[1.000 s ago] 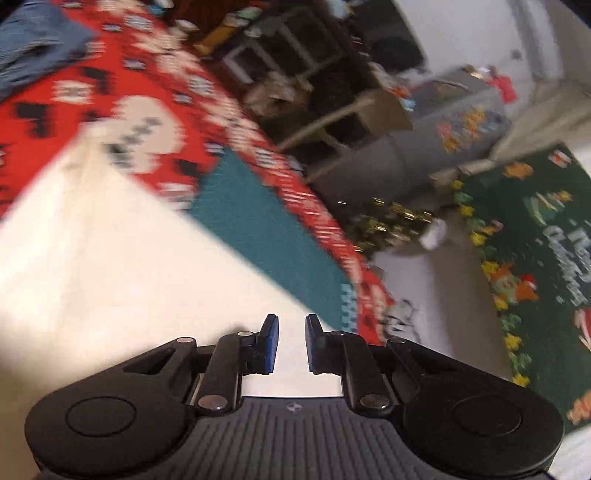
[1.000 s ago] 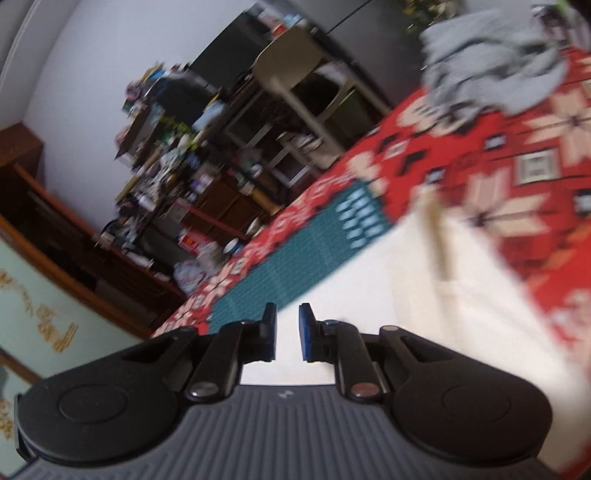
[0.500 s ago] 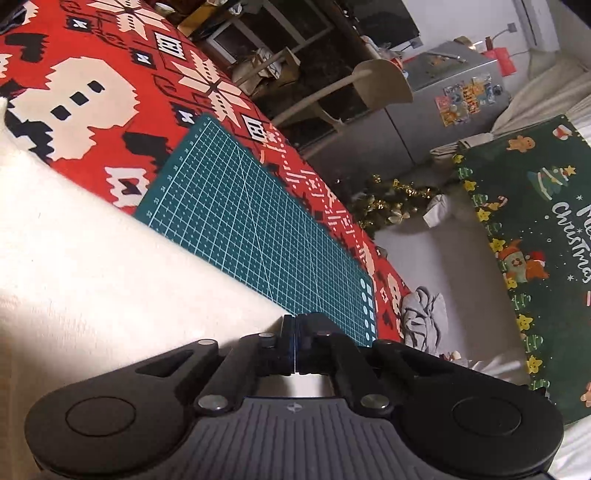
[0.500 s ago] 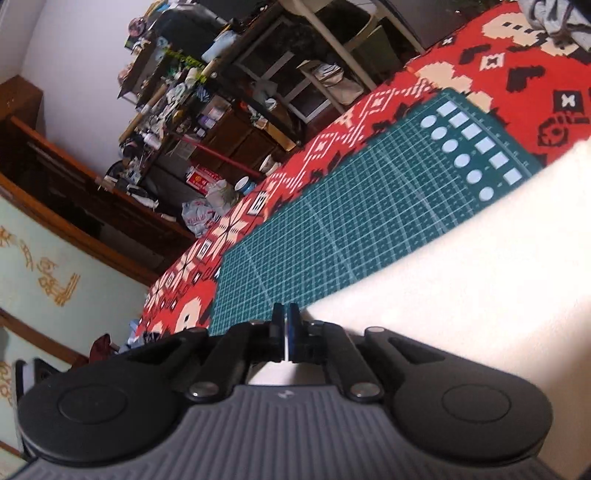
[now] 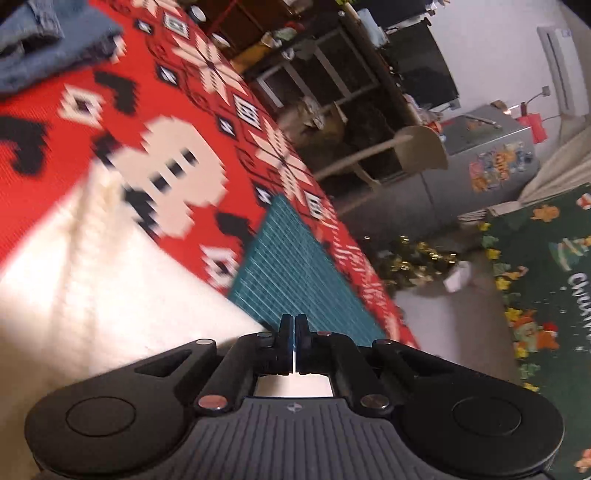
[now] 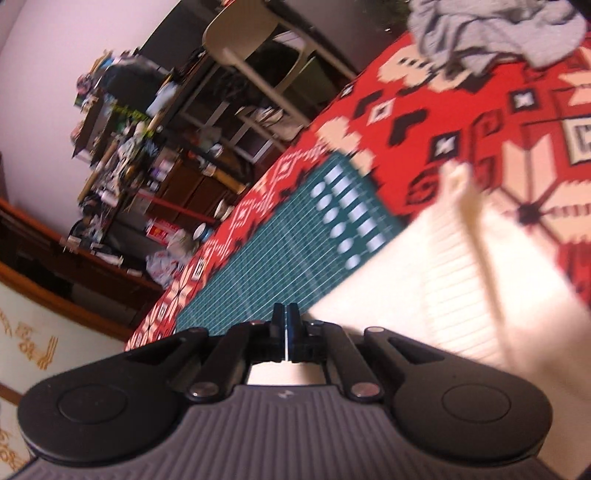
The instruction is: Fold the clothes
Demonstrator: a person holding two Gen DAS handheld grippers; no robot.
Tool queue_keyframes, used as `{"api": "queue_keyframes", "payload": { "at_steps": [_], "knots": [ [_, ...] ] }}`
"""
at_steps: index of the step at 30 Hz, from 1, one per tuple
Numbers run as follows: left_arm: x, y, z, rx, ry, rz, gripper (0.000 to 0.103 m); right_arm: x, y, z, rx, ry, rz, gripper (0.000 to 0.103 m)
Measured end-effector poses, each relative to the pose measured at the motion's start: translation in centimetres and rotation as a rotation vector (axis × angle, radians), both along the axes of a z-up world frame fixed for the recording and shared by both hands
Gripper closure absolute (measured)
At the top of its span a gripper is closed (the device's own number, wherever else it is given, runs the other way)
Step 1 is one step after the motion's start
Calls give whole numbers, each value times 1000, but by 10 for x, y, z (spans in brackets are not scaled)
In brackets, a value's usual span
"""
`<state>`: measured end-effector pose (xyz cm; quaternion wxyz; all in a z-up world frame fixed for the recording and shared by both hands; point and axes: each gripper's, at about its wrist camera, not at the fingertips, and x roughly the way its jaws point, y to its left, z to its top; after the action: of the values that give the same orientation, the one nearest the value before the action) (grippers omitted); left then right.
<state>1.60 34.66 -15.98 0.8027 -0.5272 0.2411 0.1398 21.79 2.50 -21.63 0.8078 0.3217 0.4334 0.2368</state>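
- Both tools, apart a second ago, are now pinched tight: the left gripper (image 5: 294, 326) and right gripper (image 6: 286, 319) are each clamped on a near edge of the cream ribbed knit garment (image 5: 92, 295).
- The views have tilted and blurred since half a second ago; a lift is judged underway.
- The garment is spread toward 10 o'clock over the teal gridded cutting mat (image 5: 295, 273) and red patterned tablecloth (image 5: 55, 122).
- At 1 o'clock, a crumpled grey garment (image 6: 491, 33) is waiting.
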Motion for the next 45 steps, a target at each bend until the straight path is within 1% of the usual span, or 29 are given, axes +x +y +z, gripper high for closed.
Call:
{"api": "queue_keyframes", "payload": {
  "at_steps": [4,8,11,13,14,15,16,17,21,23,24,27,29,30,31,32,33,35,37,39,45],
  "knots": [
    [-7,8,4,46,49,23,101,6,-16,3,-34,-11,-54,103],
    [-11,16,13,114,101,43,101,12,-38,5,-60,-23,-106,103],
    [-19,25,17,156,124,84,101,16,-55,4,-48,-13,-148,103],
    [-27,32,18,157,127,124,100,17,-59,7,-57,-14,-185,103],
    [-30,36,18,148,120,143,100,18,-59,9,-61,-19,-200,103],
    [-30,38,19,129,103,146,100,19,-63,9,-54,-22,-206,101],
    [-29,37,19,107,83,136,100,20,-67,10,-46,-25,-211,96],
    [-27,36,20,85,63,127,100,21,-66,12,-38,-29,-207,95],
    [-22,31,22,-1,-15,89,100,21,-48,21,-10,-64,-127,95],
    [-9,20,16,-76,-63,11,100,20,-35,22,18,-70,-65,95],
    [-1,12,12,-97,-74,-29,100,19,-24,21,33,-63,-34,95],
    [20,-16,0,-113,-72,-133,99,14,5,16,76,-37,59,95],
    [28,-28,-7,-109,-79,-173,99,11,21,9,104,-19,113,95],
    [28,-32,-10,-109,-102,-182,99,9,27,4,124,-9,132,95],
    [29,-34,-12,-108,-113,-182,96,8,31,0,138,3,144,95],
    [29,-34,-14,-107,-115,-174,95,7,35,-5,137,11,152,95],
    [28,-35,-16,-105,-120,-166,95,7,39,-8,135,15,158,98],
    [27,-34,-17,-111,-128,-144,96,6,41,-9,118,-3,159,99],
    [23,-34,-14,-82,-115,-103,97,5,40,-7,91,-17,155,99],
    [15,-34,-8,-33,-88,-63,97,5,36,-5,56,-29,146,99],
    [8,-20,9,69,56,-36,98,3,8,9,-48,-49,73,99]
  ]
}}
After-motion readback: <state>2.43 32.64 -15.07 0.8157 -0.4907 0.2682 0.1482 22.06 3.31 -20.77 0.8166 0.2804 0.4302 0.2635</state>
